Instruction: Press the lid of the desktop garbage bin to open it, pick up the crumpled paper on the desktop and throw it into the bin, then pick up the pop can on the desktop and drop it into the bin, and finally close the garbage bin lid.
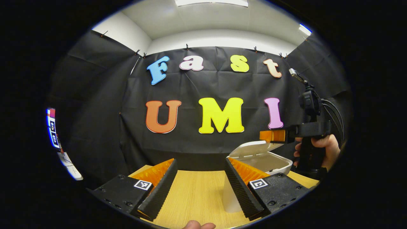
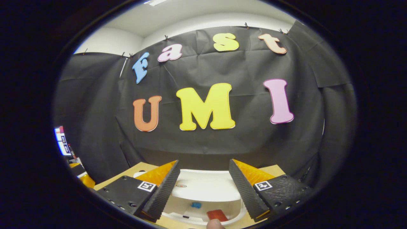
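The white desktop bin [image 1: 276, 163] stands on the wooden table at the right, its lid [image 1: 254, 148] tilted up and open. My left gripper [image 1: 200, 160] is open above the table, left of the bin, with nothing between its fingers. A hand [image 1: 322, 148] holds my right gripper [image 1: 271, 135] just above the raised lid. In the right gripper view, that gripper [image 2: 203, 161] is open and looks down into the bin [image 2: 235, 218]. The lid's inner face [image 2: 206, 189] lies beyond. Inside the bin sit a red object [image 2: 217, 215] and a small blue one [image 2: 196, 205]; I cannot tell what they are.
The light wooden table [image 1: 197, 190] stretches between my left fingers to the black cloth wall. A fingertip [image 1: 198, 225] shows at the bottom edge. Outside the booth on the far left is bright clutter [image 1: 52, 127]. Some orange items [image 2: 86, 180] lie at the table's left.
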Motion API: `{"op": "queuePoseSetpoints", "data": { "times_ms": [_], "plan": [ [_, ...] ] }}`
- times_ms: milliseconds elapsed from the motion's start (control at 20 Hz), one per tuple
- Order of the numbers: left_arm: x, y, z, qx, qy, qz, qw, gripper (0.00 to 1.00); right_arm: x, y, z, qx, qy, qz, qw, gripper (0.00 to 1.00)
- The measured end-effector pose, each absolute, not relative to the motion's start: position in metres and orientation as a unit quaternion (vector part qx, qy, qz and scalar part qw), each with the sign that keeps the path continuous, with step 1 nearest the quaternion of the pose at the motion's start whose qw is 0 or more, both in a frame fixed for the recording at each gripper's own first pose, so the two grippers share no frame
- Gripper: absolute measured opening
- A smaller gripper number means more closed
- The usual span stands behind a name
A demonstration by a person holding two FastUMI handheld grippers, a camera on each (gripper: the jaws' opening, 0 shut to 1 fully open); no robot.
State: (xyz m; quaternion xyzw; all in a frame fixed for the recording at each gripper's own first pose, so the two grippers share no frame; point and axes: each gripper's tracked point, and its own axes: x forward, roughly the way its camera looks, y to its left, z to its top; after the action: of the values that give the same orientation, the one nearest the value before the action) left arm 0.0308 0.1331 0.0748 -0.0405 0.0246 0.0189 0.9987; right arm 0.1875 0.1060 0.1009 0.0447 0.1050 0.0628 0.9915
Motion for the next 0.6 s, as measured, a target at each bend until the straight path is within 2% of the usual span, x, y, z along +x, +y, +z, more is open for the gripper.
{"op": "queuePoseSetpoints", "data": {
  "times_ms": [100,200,300,350,400,600],
  "plan": [
    [0.031,0.129,0.073,-0.042,0.03,0.016,0.999,0.95,0.185,0.103,0.087,0.049,0.106,0.058,0.991,0.96],
    [0.032,0.125,0.073,-0.044,0.028,0.014,0.999,0.95,0.183,0.1,0.079,0.051,0.1,0.049,0.992,0.93],
    [0.031,0.121,0.072,-0.045,0.023,0.014,0.999,0.95,0.178,0.102,0.07,0.046,0.095,0.046,0.993,0.96],
    [0.03,0.12,0.069,-0.041,0.023,0.015,0.999,1.0,0.176,0.103,0.065,0.04,0.094,0.045,0.994,0.93],
    [0.029,0.119,0.068,-0.038,0.021,0.016,0.999,0.95,0.174,0.102,0.062,0.034,0.09,0.044,0.994,0.96],
    [0.027,0.113,0.07,-0.025,0.011,0.021,0.999,0.95,0.17,0.099,0.047,0.029,0.09,0.044,0.995,0.96]
  ]
}}
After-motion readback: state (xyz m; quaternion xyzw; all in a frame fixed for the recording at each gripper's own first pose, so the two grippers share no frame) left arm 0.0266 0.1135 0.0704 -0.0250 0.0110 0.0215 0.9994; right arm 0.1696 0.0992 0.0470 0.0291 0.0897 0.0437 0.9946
